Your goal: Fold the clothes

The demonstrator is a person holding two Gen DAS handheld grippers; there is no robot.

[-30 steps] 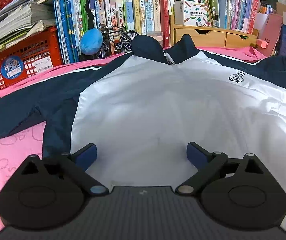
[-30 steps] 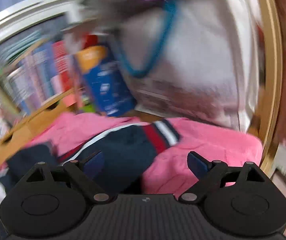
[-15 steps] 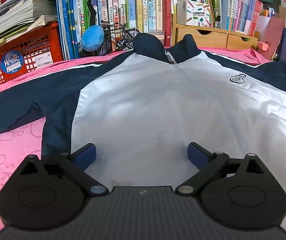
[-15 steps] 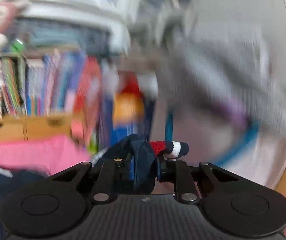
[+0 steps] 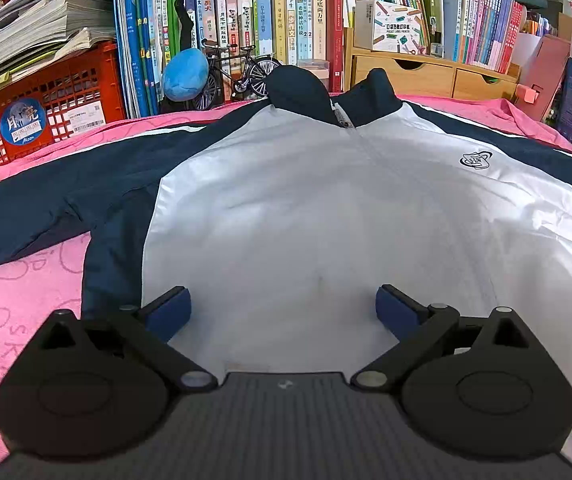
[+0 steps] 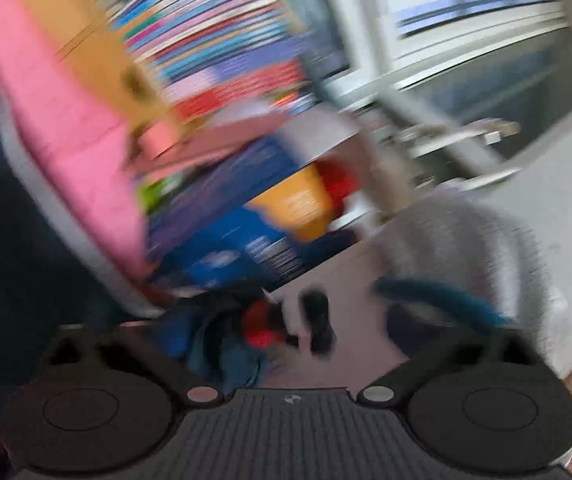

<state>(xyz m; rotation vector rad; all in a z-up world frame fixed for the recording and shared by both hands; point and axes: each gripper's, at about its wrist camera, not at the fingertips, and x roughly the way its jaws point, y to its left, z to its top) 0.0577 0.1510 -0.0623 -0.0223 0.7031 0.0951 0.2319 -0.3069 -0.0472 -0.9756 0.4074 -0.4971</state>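
My left gripper [image 5: 282, 312] jaws spread over jacket [image 5: 326, 208], collar at twelve o'clock; right gripper [image 6: 246, 332] blurred, cannot tell.

From my left camera I see a pink cloth [image 5: 26, 300] covering the work surface, packed books [image 5: 286, 20] behind it, a red crate [image 5: 46, 116] under paper stacks, and wooden drawers [image 5: 426, 76]. My right camera (badly blurred) shows a bright window [image 6: 486, 20].
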